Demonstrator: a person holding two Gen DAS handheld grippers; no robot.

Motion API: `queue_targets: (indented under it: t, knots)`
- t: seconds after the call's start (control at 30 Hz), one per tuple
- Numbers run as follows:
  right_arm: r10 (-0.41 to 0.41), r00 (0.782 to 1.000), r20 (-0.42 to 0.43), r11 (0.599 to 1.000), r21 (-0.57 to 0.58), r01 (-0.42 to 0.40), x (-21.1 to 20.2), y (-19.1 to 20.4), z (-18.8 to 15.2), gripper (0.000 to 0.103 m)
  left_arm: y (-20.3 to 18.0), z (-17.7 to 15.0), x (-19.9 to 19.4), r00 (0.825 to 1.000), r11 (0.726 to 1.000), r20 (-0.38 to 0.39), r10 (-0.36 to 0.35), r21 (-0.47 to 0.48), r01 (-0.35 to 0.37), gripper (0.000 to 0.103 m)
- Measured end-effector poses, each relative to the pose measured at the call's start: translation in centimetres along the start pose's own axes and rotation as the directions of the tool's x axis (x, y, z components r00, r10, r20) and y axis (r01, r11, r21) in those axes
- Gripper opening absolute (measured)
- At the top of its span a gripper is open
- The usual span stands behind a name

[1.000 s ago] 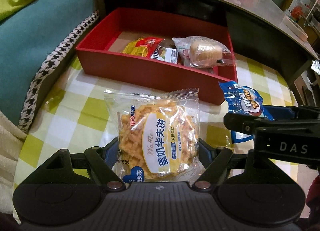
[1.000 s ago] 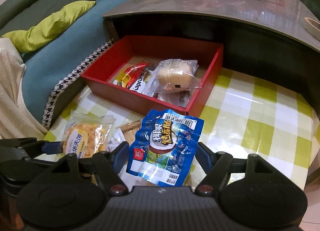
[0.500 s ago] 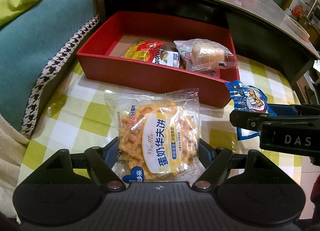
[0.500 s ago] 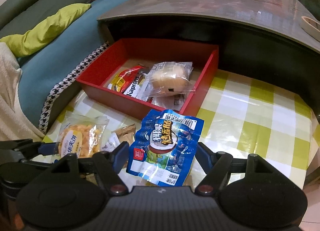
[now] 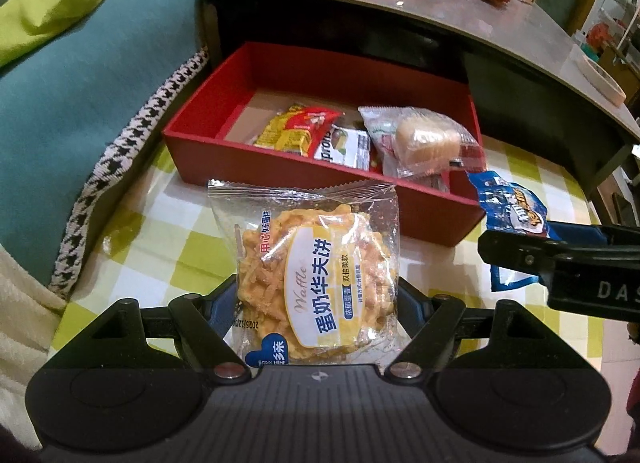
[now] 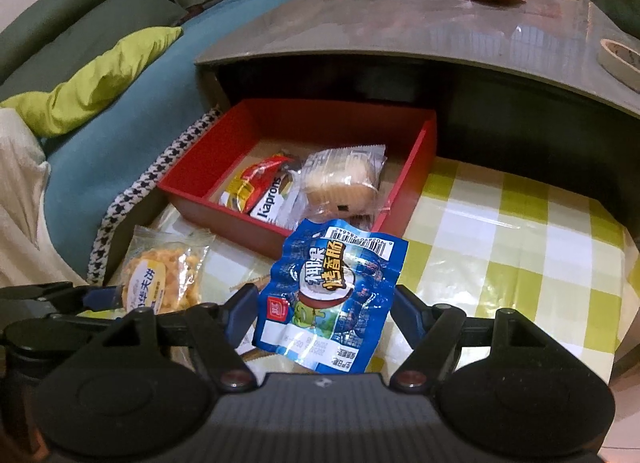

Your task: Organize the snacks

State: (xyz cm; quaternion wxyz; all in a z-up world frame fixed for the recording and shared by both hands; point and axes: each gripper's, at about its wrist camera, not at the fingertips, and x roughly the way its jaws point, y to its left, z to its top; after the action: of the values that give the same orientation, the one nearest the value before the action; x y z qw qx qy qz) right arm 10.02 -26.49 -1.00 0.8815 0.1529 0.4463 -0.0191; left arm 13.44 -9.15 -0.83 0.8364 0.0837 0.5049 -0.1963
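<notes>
A red tray (image 5: pixel 304 179) is seen on the checked tablecloth (image 6: pixel 520 247), its far end under the grey table top (image 6: pixel 400 35). Contained in it: a clear-wrapped cake (image 5: pixel 428 139), a yellow-red packet (image 5: pixel 296 129) and a Kaprons packet (image 6: pixel 272 199). In front of the tray, the waffle pack (image 5: pixel 320 283) is clamped in the left gripper (image 5: pixel 316 307); just to its right, the blue sausage pack (image 6: pixel 332 303) is clamped in the right gripper (image 6: pixel 324 311).
</notes>
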Motion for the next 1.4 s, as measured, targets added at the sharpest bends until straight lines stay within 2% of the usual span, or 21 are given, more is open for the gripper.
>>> queue_targets:
  t: [0.4, 0.47, 0.57, 0.63, 0.67, 0.83, 0.9, 0.93, 1.0, 1.03, 1.07, 1.13, 1.2, 1.33, 1.4]
  knots:
    - [0.007, 0.999, 0.044, 1.0, 0.024, -0.008, -0.1, -0.3, 1.5, 0.082, 0.7, 2.0, 0.1, 0.999, 1.0, 0.033, 0.002, -0.019, -0.001, 0.082]
    - [0.012, 0.999, 0.052, 0.999, 0.031, -0.014, 0.0, -0.5, 1.9, 0.077, 0.8, 2.5, 0.1, 0.999, 1.0, 0.039, 0.003, -0.02, -0.002, 0.082]
    - [0.005, 0.998, 0.064, 0.999, 0.041, -0.008, 0.1, -0.6, 2.4, 0.077, 1.0, 3.3, 0.3, 0.999, 1.0, 0.054, 0.0, -0.024, 0.001, 0.083]
    - [0.0, 0.998, 0.065, 0.999, 0.042, -0.003, 0.7, -0.7, 2.8, 0.071, 0.8, 4.0, 0.8, 0.998, 1.0, 0.056, 0.001, -0.019, 0.001, 0.083]
    - [0.0, 0.998, 0.061, 0.999, 0.042, -0.002, 1.0, -0.7, 3.0, 0.065, 0.7, 4.2, 1.1, 0.999, 1.0, 0.048, -0.001, -0.021, 0.002, 0.083]
    - [-0.032, 0.999, 0.008, 0.999, 0.022, 0.031, 2.2, -1.1, 2.6, 0.065, 1.2, 4.1, 1.8, 1.0, 0.999, 0.012, -0.024, -0.026, 0.024, 0.082]
    - [-0.041, 0.999, 0.012, 0.997, -0.058, 0.041, 1.4, -0.6, 1.7, 0.067, 1.5, 3.9, 1.7, 1.0, 0.999, 0.009, -0.024, -0.024, 0.024, 0.081]
    - [-0.042, 0.999, 0.004, 0.992, -0.117, 0.042, 0.9, 0.1, 1.1, 0.07, 1.7, 3.8, 1.6, 1.0, 0.999, 0.004, -0.03, -0.022, 0.03, 0.077]
    - [0.0, 1.0, -0.031, 0.982, -0.188, -0.006, 0.9, 1.1, -0.1, 0.092, 2.0, 3.5, 1.6, 0.999, 0.999, -0.002, -0.039, -0.021, 0.039, 0.075]
    - [0.038, 0.998, -0.056, 0.973, -0.224, -0.049, 1.3, 1.7, -0.8, 0.096, 2.1, 3.4, 1.6, 0.999, 0.999, -0.007, -0.046, -0.022, 0.045, 0.076]
    - [0.053, 0.994, -0.092, 0.963, -0.259, -0.075, 2.0, 2.3, -1.4, 0.097, 2.0, 3.2, 1.8, 0.999, 0.999, -0.017, -0.048, -0.018, 0.048, 0.077]
    - [0.024, 0.988, -0.154, 0.943, -0.324, -0.073, 3.7, 3.4, -2.5, 0.097, 1.8, 2.6, 2.5, 0.997, 0.999, -0.052, -0.051, 0.003, 0.051, 0.077]
    - [0.002, 0.987, -0.161, 0.916, -0.395, -0.066, 4.7, 4.3, -3.0, 0.097, 2.0, 2.0, 3.2, 0.995, 0.998, -0.085, -0.056, 0.008, 0.057, 0.078]
    - [-0.002, 0.985, -0.172, 0.864, -0.495, -0.085, 6.0, 5.0, -3.0, 0.097, 4.8, 2.7, 3.5, 0.988, 0.993, -0.121, -0.096, -0.085, 0.086, 0.085]
    - [0.001, 0.98, -0.2, 0.853, -0.511, -0.105, 7.1, 4.8, -2.9, 0.097, 6.0, 2.9, 3.3, 0.987, 0.989, -0.115, -0.11, -0.111, 0.097, 0.087]
